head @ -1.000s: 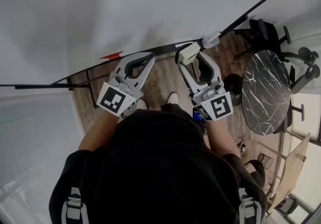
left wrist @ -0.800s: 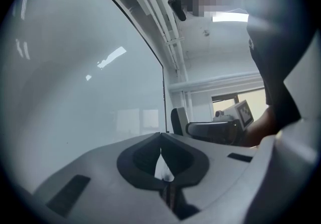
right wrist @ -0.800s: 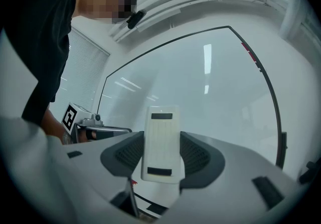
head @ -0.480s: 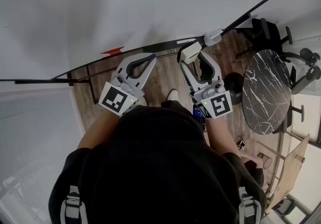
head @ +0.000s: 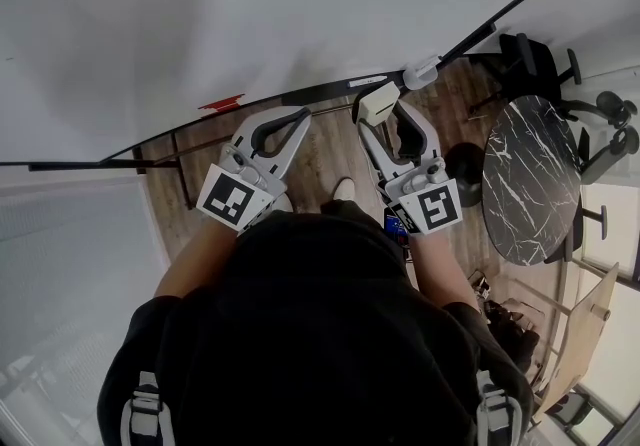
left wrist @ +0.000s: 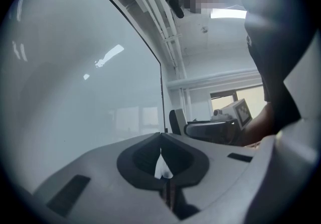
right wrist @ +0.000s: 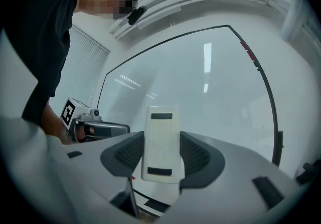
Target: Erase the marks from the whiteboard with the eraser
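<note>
The whiteboard [head: 250, 14] fills the upper part of the head view, and I see no marks on the part that shows. My right gripper [head: 385, 106] is shut on the cream eraser [head: 376, 102], just below the board's black lower edge. In the right gripper view the eraser [right wrist: 161, 142] stands upright between the jaws, with the board [right wrist: 200, 87] behind it. My left gripper [head: 298, 117] is shut on nothing, its tips near the same edge. In the left gripper view the whiteboard [left wrist: 75, 92] is at the left.
A red item [head: 222, 102] and a white item [head: 421, 71] lie along the board's lower edge. A round marble table [head: 530, 184] and black office chairs [head: 535, 59] stand to the right on the wooden floor [head: 320, 159]. The person's shoes [head: 345, 191] show below the grippers.
Both grippers have barely shifted, staying just below the board's lower edge. The eraser stays held in the right gripper.
</note>
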{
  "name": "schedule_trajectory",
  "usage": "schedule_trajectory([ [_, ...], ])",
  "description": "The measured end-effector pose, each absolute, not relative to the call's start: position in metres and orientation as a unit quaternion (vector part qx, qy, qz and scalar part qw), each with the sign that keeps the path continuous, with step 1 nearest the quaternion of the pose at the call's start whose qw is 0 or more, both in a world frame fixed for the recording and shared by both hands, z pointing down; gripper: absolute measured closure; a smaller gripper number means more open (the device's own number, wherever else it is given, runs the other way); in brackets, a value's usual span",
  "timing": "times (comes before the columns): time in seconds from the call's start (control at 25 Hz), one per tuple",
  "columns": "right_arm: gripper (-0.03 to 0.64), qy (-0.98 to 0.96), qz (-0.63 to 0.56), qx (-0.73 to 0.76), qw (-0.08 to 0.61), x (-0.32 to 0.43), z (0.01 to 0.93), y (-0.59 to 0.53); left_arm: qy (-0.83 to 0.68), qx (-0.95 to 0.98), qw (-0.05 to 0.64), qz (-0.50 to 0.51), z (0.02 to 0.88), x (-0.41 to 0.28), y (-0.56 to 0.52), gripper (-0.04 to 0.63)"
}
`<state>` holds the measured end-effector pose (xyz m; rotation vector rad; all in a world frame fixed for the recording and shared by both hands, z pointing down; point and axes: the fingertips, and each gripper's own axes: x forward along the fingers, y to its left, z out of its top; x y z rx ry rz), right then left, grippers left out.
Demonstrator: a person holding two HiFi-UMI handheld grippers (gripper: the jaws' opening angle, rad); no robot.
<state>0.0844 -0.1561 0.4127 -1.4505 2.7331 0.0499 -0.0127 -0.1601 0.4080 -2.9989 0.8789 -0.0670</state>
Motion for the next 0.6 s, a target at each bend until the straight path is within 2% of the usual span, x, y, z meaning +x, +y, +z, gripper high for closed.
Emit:
schedule_trajectory([
  [0.28,0.394,0.88,0.017,-0.475,0.018,0.0887,0.4134,-0.1592,0.279,-0.96,0.005,-0.021,0.4081,-0.0108,-0.1633,0.591],
  [0.6,0.394,0.882,0.013,-0.469,0.041,0.0853,0.406,-0.1592,0.282,-0.959,0.003,-0.026,0.4098,-0.0121,-0.1658,0.591],
])
